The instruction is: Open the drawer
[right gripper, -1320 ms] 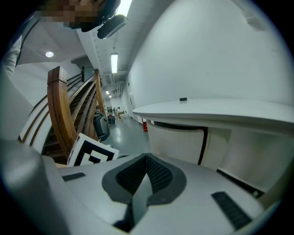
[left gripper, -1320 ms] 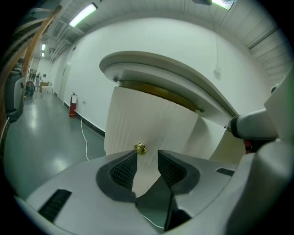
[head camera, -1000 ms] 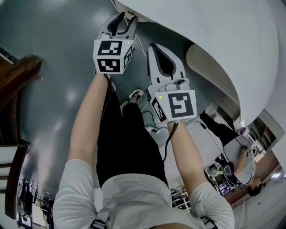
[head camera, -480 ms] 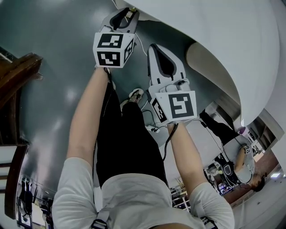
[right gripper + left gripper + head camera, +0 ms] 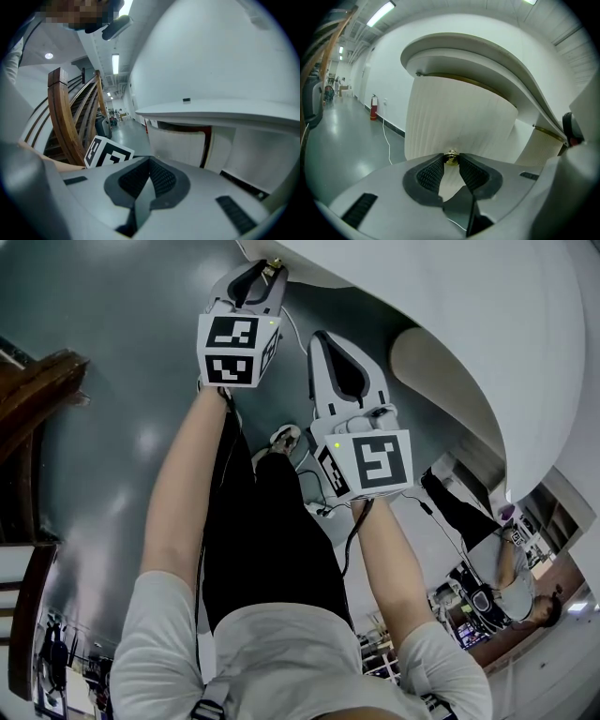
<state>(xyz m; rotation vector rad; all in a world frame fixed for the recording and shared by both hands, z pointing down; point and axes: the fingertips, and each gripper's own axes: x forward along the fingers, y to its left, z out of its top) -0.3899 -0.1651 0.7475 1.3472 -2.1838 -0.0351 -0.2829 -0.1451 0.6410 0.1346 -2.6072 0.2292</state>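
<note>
A small brass knob sticks out of the drawer front, a ribbed white curved panel under a white curved top. My left gripper has that knob between its two tips. Its jaws are closing, and both tips touch the knob's sides. In the head view the left gripper reaches up to the knob at the edge of the white furniture. My right gripper hangs beside it, a little lower, clear of the furniture. Its jaws are shut with nothing between them.
A wooden stair railing stands at the left. A red fire extinguisher and a white cable lie along the far wall on the grey floor. Another person is at the lower right.
The left gripper's jaws have drawn in round the brass knob, and its marker cube has shifted slightly. The right gripper has kept still.
</note>
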